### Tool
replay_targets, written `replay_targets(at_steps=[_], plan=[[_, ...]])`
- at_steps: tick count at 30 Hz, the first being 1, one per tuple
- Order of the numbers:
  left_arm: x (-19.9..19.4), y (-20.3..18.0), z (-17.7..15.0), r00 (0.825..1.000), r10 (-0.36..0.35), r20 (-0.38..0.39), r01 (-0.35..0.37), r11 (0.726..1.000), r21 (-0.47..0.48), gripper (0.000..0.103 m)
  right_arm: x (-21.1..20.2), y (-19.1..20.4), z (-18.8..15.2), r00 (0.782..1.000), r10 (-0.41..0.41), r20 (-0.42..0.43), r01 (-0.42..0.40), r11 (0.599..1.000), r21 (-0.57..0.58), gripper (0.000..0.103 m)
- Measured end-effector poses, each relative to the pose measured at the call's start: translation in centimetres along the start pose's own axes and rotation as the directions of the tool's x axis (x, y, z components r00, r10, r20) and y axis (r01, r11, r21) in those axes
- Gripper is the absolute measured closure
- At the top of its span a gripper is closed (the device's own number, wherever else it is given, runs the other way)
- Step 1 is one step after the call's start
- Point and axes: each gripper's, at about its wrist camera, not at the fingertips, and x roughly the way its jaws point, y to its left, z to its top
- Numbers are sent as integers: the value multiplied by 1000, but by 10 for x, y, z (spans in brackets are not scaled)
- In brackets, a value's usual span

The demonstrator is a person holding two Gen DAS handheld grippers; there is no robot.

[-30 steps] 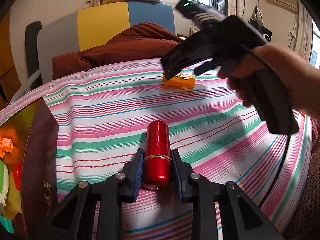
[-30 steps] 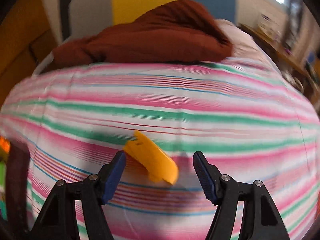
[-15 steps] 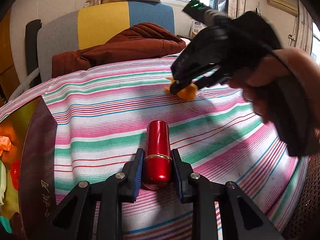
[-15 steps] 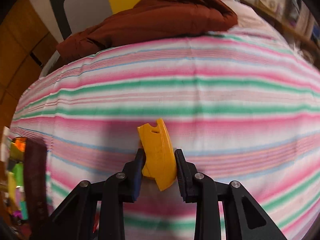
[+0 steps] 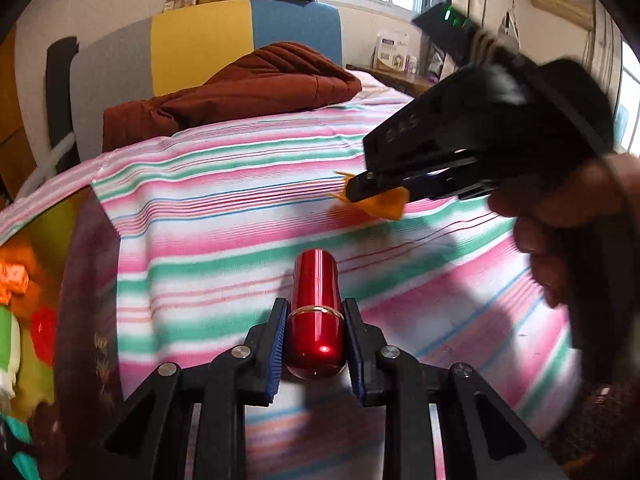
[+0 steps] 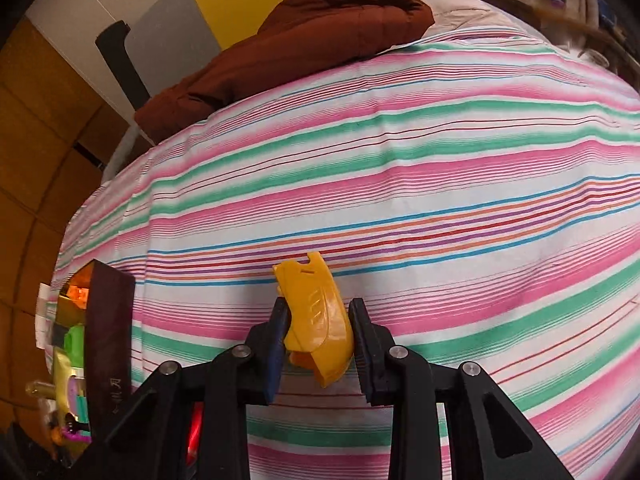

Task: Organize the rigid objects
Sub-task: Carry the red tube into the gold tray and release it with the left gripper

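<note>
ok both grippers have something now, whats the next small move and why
Probably carry the yellow piece leftward to the open box at the bed's edge. The right gripper is shut on it, and the box already holds small toys. The left gripper, shut on the red tube, could follow.

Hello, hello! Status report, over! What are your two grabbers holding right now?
Left gripper shut on red tube. Right gripper shut on yellow plastic piece. Toy box sits left. Nothing in the way.

A glossy red cylinder (image 5: 316,312) and orange-yellow plastic piece (image 6: 316,312) over a pink-green-white striped sheet (image 6: 440,184).
</note>
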Motion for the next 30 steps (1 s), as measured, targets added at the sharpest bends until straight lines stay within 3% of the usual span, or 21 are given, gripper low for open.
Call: replay_targets(at_steps=[6, 13, 23, 27, 30], plan=[[-41, -12, -1, 996, -28, 85, 29, 999, -16, 77, 2, 7, -3, 1000, 1, -9, -2, 1000, -29, 73], [-70, -6, -15, 995, -30, 98, 37, 997, -71, 77, 2, 9, -2, 1000, 4, -5, -4, 999, -41, 73], [-124, 43, -12, 979, 11, 202, 37, 973, -228, 77, -2, 11, -3, 1000, 8, 5, -8, 999, -48, 73], [-138, 82, -7, 969, 74, 234, 3, 949, -314, 77, -3, 13, -4, 1000, 5, 10, -4, 998, -56, 73], [-141, 114, -8, 968, 125, 217, -32, 921, -388, 77, -3, 13, -4, 1000, 2, 12, -1, 998, -58, 73]])
